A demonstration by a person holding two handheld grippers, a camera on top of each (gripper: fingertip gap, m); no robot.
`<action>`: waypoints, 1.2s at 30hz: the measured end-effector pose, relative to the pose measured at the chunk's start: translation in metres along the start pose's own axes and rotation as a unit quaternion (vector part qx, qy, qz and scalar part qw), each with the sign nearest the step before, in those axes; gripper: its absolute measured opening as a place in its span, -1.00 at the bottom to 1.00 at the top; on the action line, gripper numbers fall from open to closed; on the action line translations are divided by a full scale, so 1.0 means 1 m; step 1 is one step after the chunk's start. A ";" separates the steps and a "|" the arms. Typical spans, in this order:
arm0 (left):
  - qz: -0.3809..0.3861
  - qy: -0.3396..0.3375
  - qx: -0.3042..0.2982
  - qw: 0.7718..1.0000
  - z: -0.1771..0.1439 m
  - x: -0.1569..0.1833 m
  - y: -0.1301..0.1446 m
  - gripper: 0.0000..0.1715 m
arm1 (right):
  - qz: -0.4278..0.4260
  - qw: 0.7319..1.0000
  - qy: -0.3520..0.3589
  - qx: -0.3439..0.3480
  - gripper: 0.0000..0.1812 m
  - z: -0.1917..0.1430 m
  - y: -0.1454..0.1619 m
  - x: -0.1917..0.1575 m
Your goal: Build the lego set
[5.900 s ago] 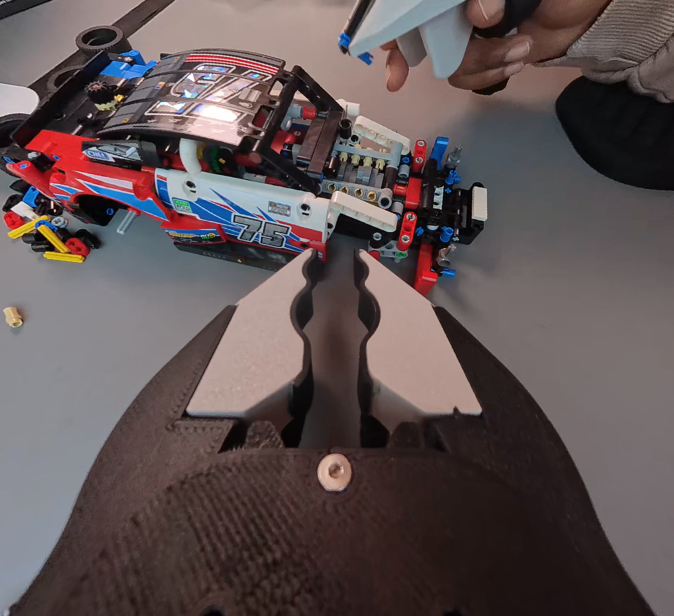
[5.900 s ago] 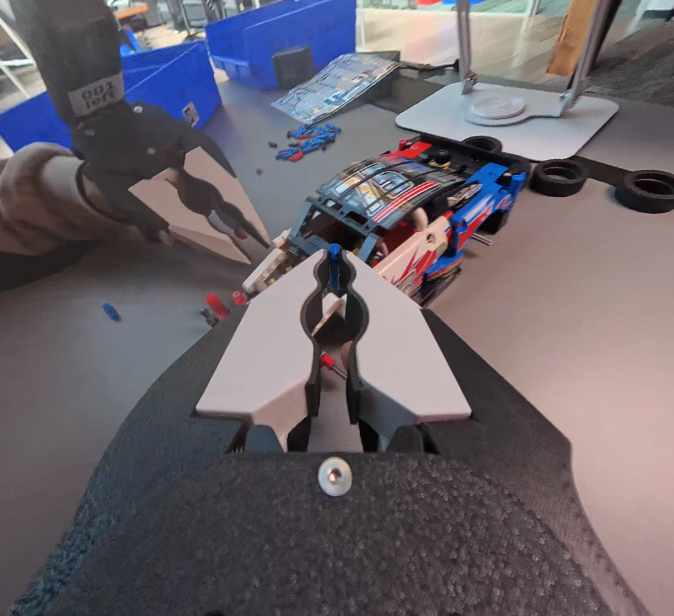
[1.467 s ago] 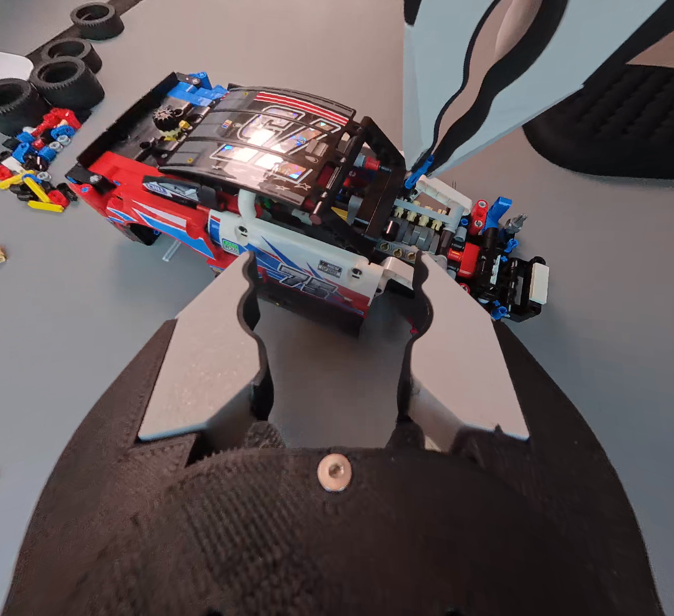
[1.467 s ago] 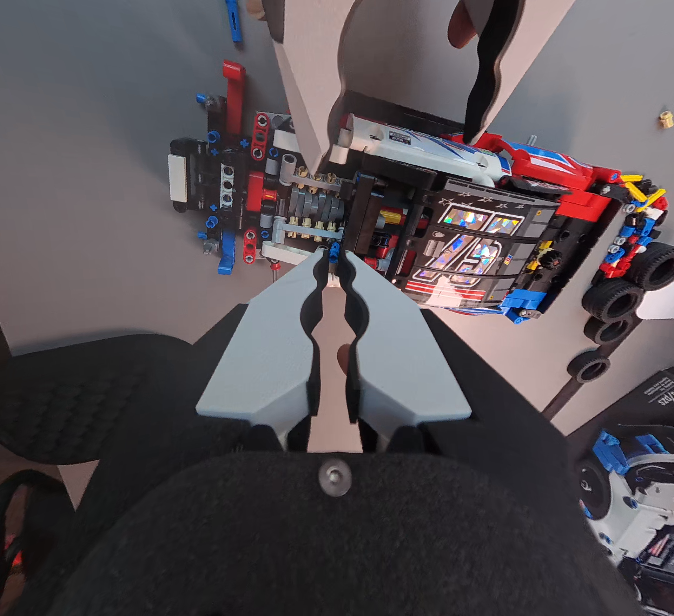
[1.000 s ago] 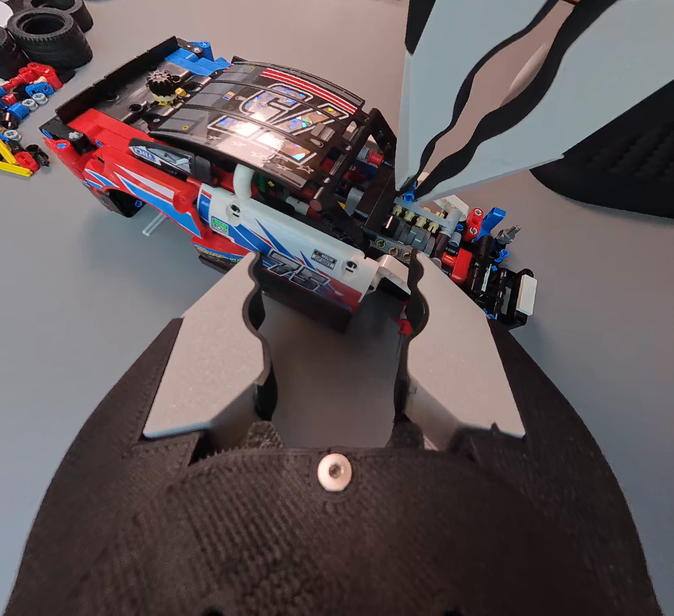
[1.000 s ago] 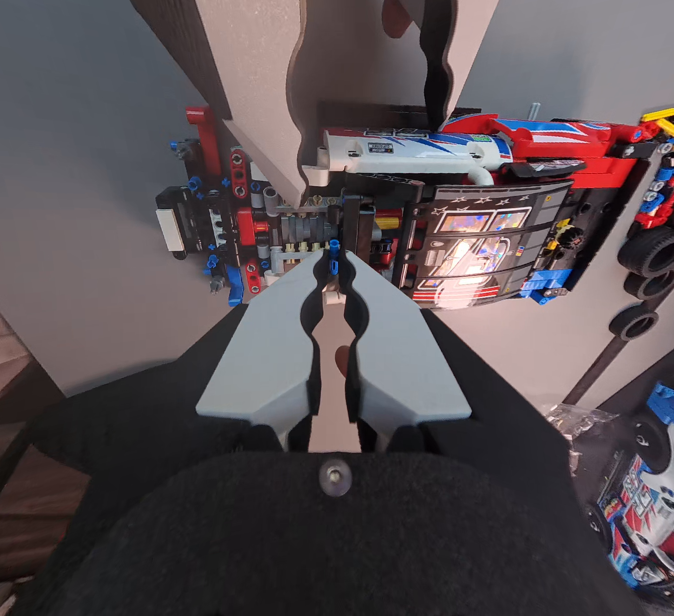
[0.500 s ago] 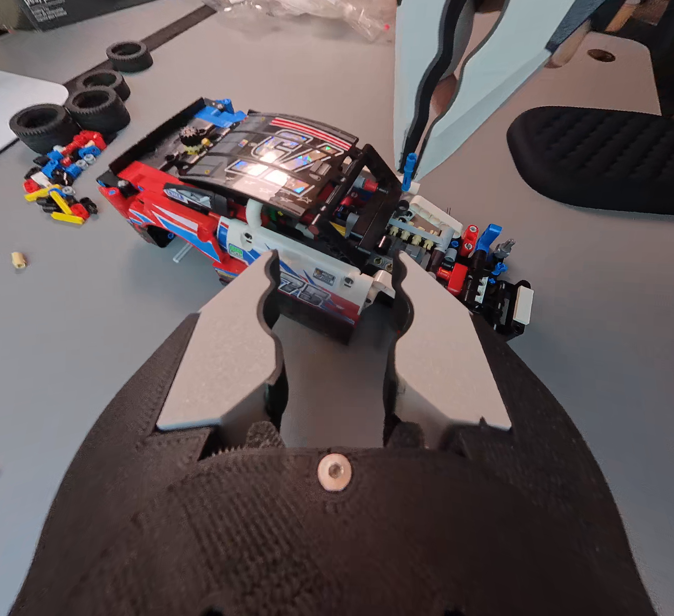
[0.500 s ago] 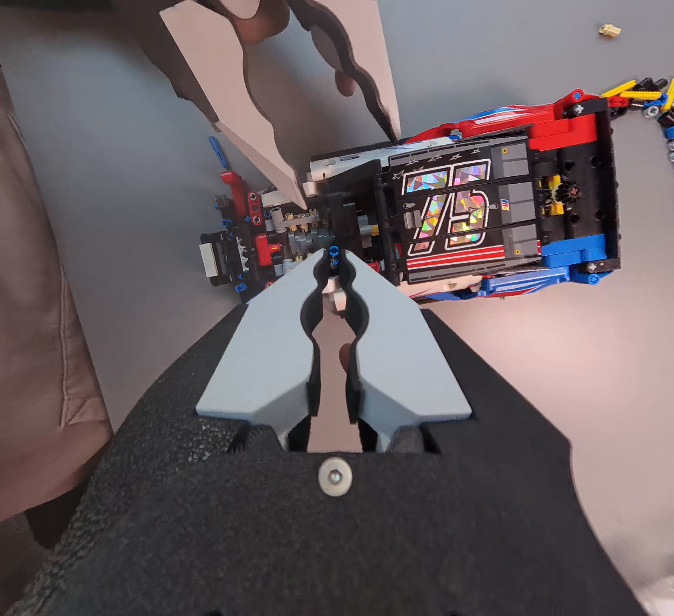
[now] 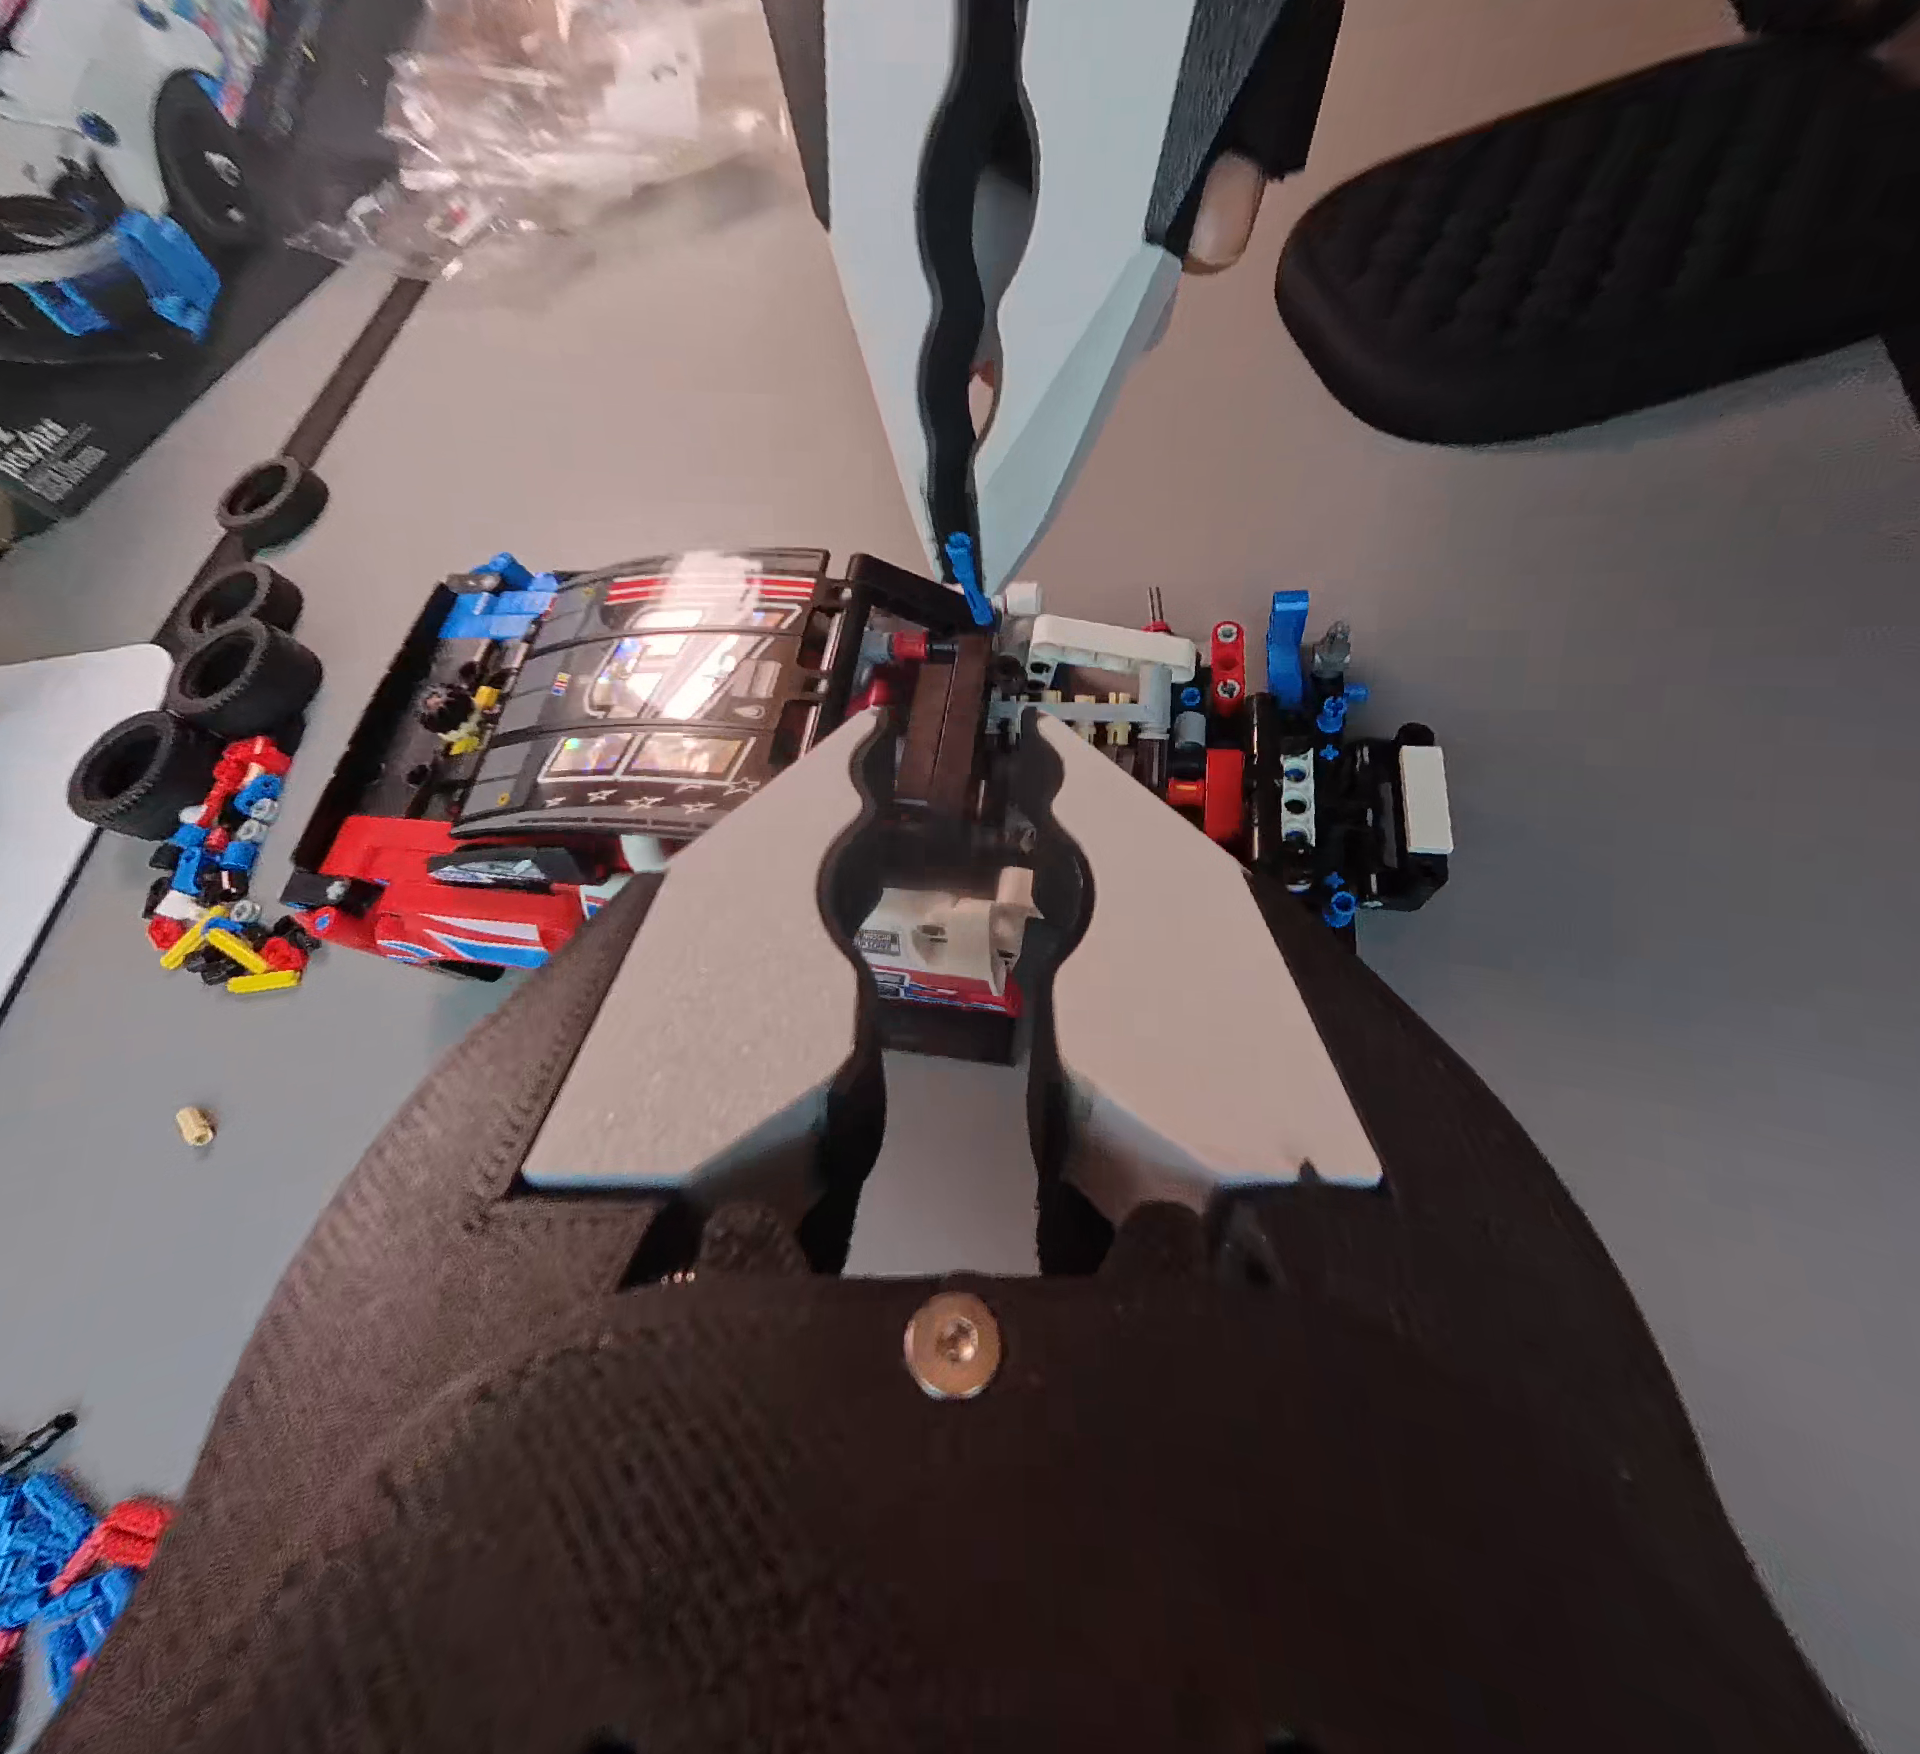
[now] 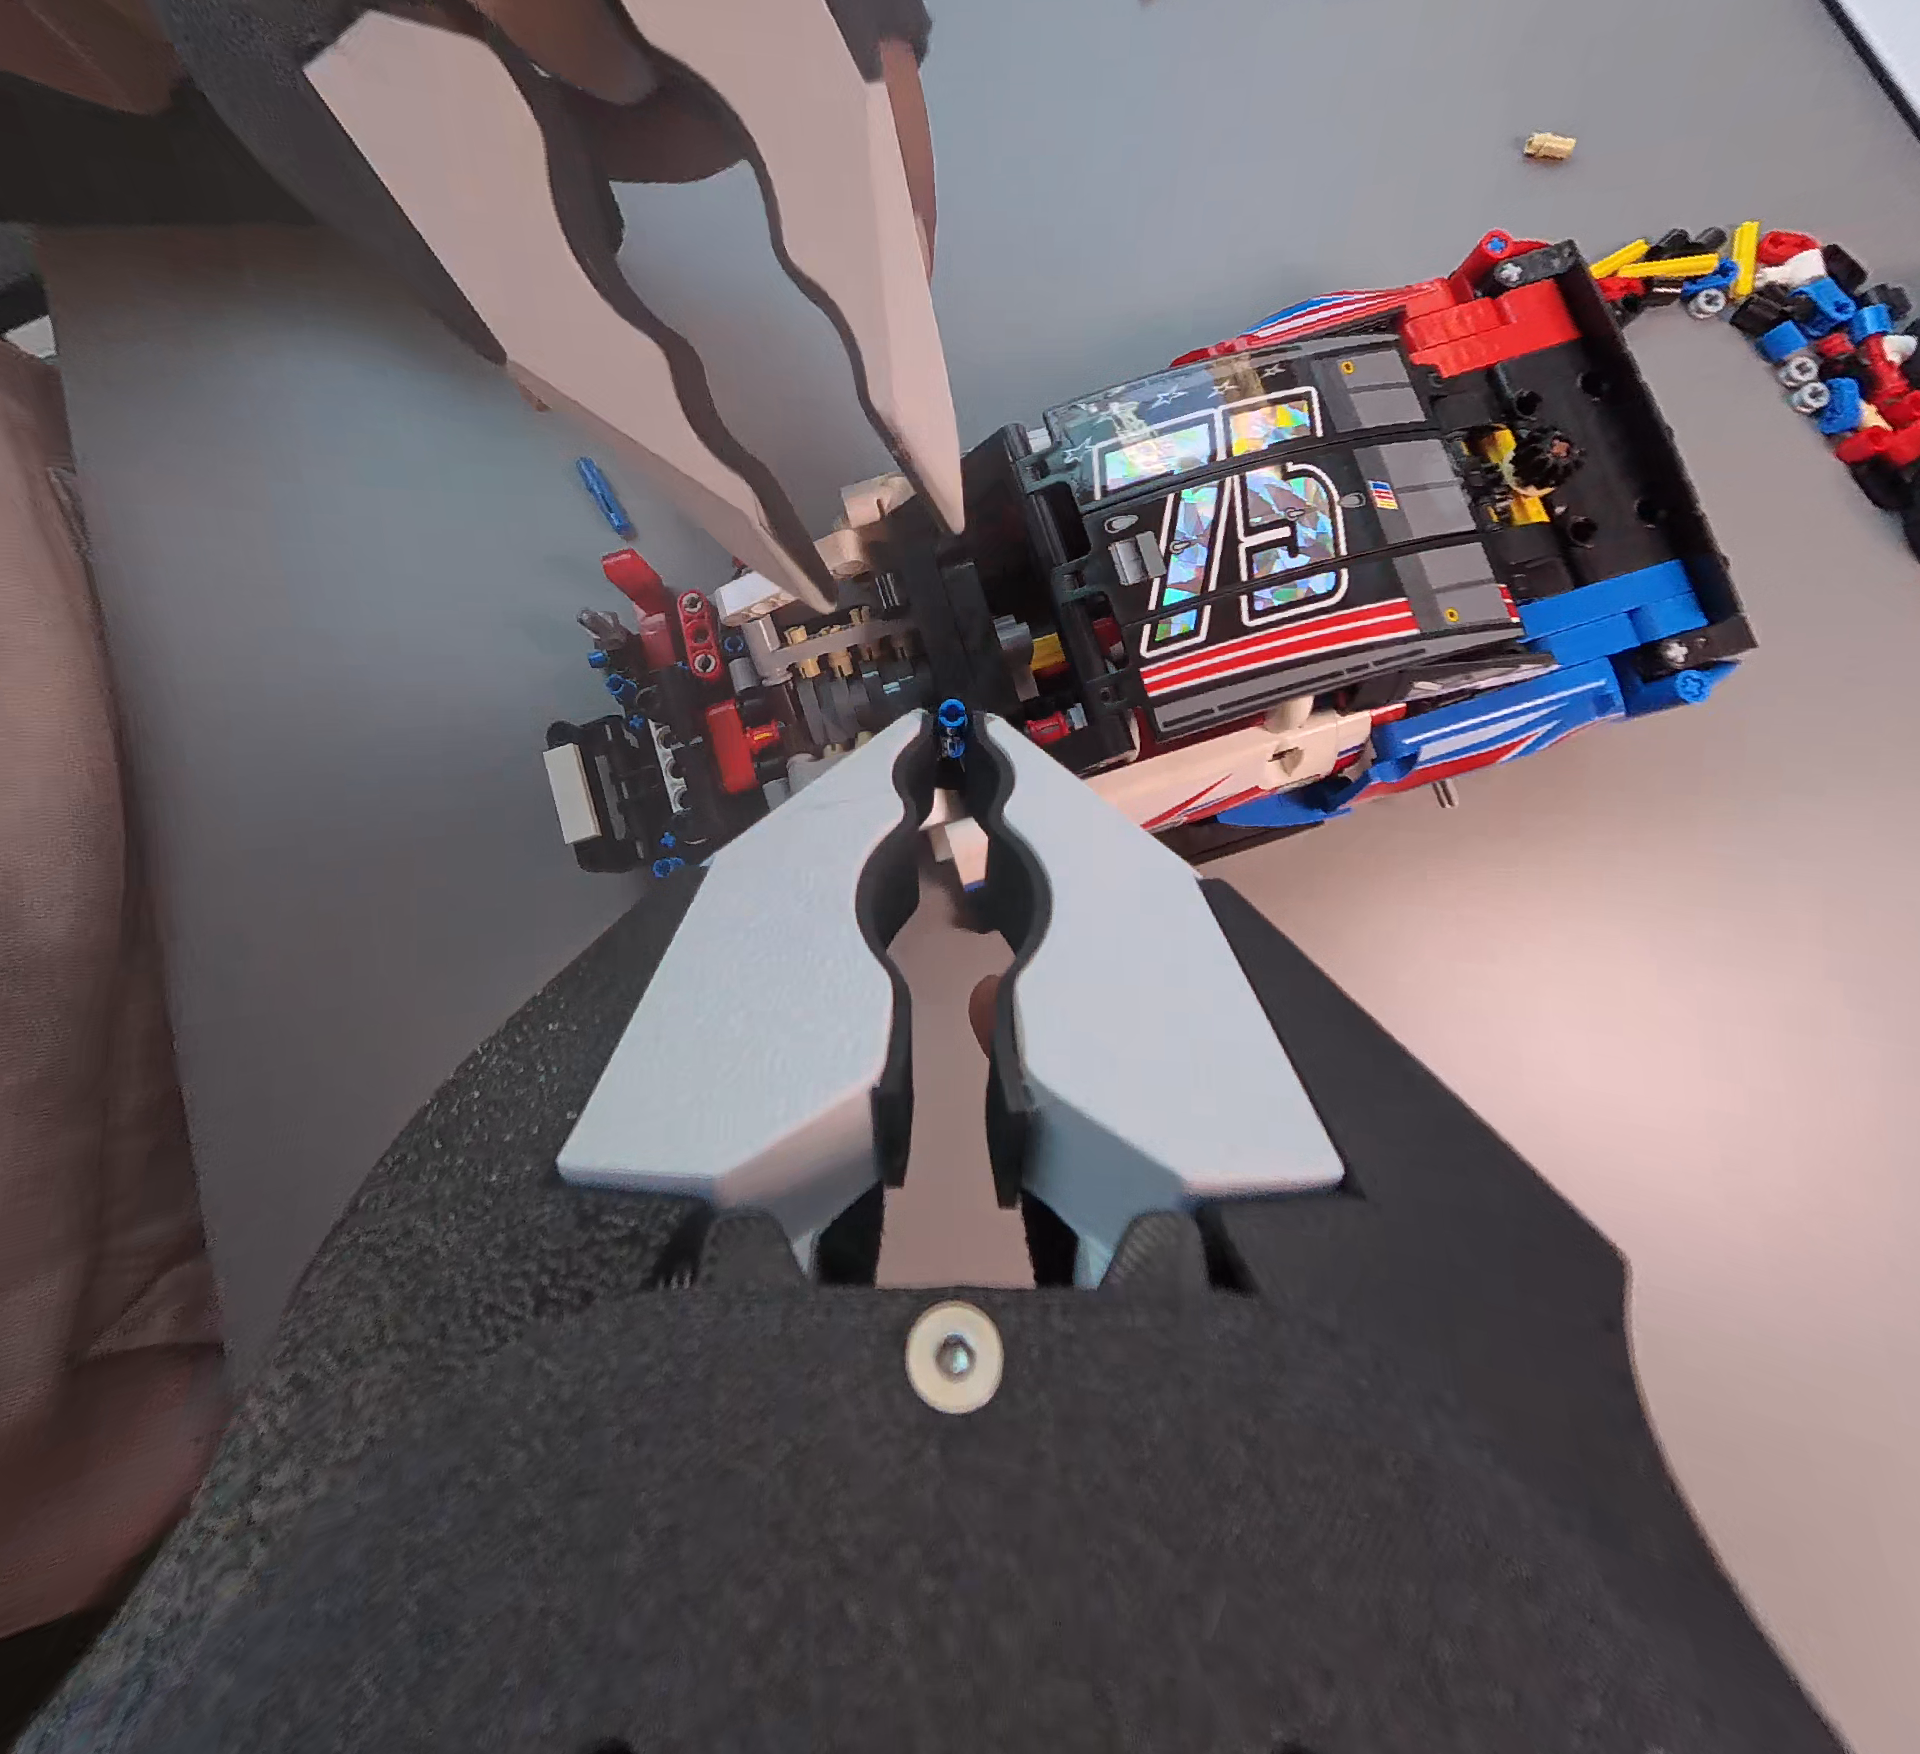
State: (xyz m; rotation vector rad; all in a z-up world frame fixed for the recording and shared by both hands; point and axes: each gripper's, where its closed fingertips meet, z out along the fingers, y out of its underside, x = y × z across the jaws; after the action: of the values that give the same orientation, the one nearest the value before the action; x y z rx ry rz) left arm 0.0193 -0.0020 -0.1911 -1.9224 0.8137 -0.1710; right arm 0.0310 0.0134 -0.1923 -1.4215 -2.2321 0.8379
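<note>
The right gripper (image 10: pixel 953 730) is pinched on a small blue pin (image 10: pixel 950 720), its fingertips nearly meeting around it. Half a second ago the pin hung just above the car; now, in the left wrist view, its lower end sits at the far edge of the black frame behind the roof, touching or nearly so. The left gripper (image 9: pixel 956 730) has narrowed since then: its jaws stand partly open, astride the black cross-frame of the lego car (image 9: pixel 831 748). Whether the fingertips (image 10: pixel 940 483) press on the frame or merely bracket it cannot be told. It has also come in over the car, where before it stood at the near side.

The car lies on the grey table (image 9: pixel 1610 769) with its long axis running left to right in the left wrist view, the open front end with the white block to the right and the blue-and-red tail to the left. The near side panel is mostly hidden behind the left gripper's fingers.

Left of the tail are three loose black tyres (image 9: pixel 234 676) and a heap of small pieces (image 9: pixel 223 883). The plastic bag (image 9: pixel 582 73) and the box (image 9: pixel 135 146) at the far left are blurred, the box cut off by the edge.
</note>
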 end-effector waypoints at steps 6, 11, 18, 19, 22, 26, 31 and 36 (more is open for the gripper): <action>-0.007 0.038 -0.108 0.993 0.021 0.001 0.011 -0.77 | -0.005 1.000 -0.005 0.018 -0.97 -0.005 -0.002 0.000; 0.024 0.025 -0.148 0.988 0.025 -0.002 0.016 -0.76 | -0.030 0.999 -0.007 0.014 -0.97 0.001 -0.003 -0.003; 0.010 0.030 -0.157 0.987 0.027 -0.005 0.019 -0.81 | -0.037 0.999 -0.013 -0.007 -0.97 0.013 -0.002 -0.002; 0.008 0.031 -0.155 0.987 0.027 -0.005 0.019 -0.81 | -0.034 0.999 -0.015 -0.012 -0.97 0.013 -0.003 -0.002; -0.001 0.038 -0.145 0.989 0.027 -0.005 0.019 -0.81 | -0.037 0.999 -0.007 -0.035 -0.97 0.012 -0.001 0.002; 0.001 0.040 -0.134 0.990 0.027 -0.005 0.019 -0.81 | -0.052 0.997 -0.015 -0.055 -0.97 0.010 0.001 -0.001; 0.000 0.042 -0.123 0.992 0.027 -0.005 0.019 -0.81 | -0.050 0.997 -0.008 -0.063 -0.97 0.011 0.001 -0.003; -0.001 0.044 -0.124 0.991 0.027 -0.005 0.019 -0.82 | -0.054 0.996 -0.006 -0.068 -0.97 0.015 -0.002 -0.004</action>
State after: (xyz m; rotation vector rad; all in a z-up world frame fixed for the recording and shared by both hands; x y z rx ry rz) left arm 0.0184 0.0160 -0.2192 -2.1607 0.9281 -0.1634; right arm 0.0229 0.0047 -0.2026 -1.3428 -2.3913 0.6724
